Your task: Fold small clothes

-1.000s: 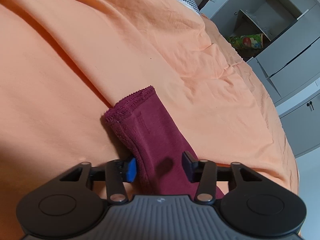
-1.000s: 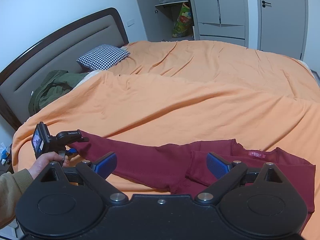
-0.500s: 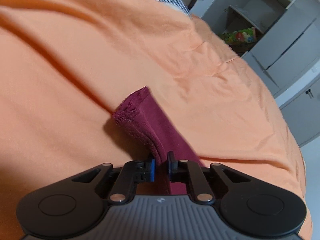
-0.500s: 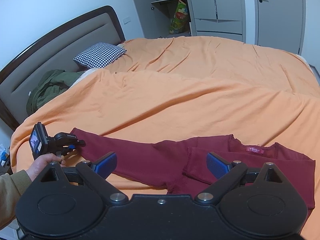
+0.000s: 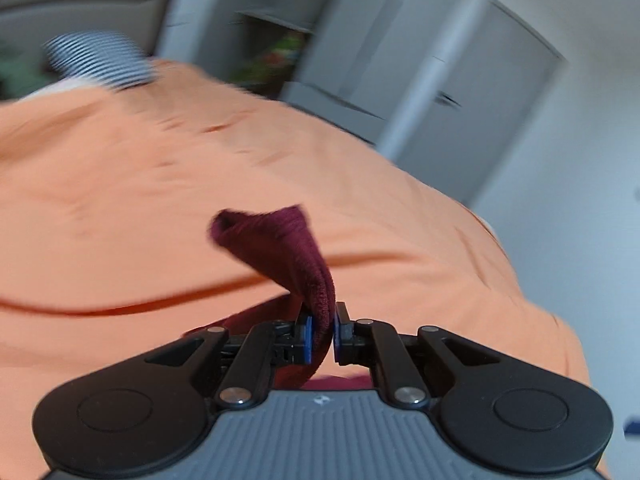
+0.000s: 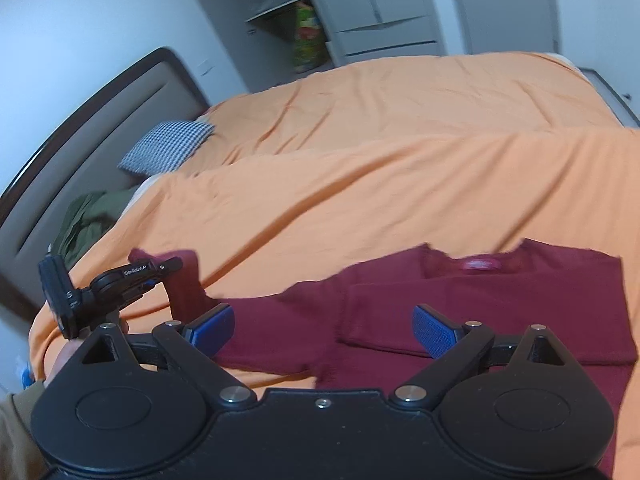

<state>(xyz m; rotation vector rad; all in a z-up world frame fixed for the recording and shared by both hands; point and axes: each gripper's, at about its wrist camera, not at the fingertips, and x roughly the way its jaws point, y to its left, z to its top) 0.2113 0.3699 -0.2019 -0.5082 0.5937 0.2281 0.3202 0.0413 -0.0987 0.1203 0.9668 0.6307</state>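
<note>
A dark red long-sleeved top (image 6: 480, 304) lies on the orange bedcover (image 6: 360, 184), one sleeve folded across its body. My left gripper (image 5: 322, 330) is shut on the cuff end of the other sleeve (image 5: 288, 248) and holds it lifted off the bed. In the right wrist view the left gripper (image 6: 160, 274) is at the far left with the sleeve (image 6: 184, 280) hanging from it. My right gripper (image 6: 324, 328) is open and empty, hovering above the top's middle.
A checked pillow (image 6: 168, 152) and a green garment (image 6: 88, 220) lie by the headboard (image 6: 92, 120) at the left. Grey wardrobes (image 6: 380, 8) stand beyond the bed. The bedcover has a raised fold (image 6: 400, 148) across its middle.
My left gripper closed on the sleeve cuff and lifted it off the bed, swinging upward. My right gripper stayed open and shifted over the top.
</note>
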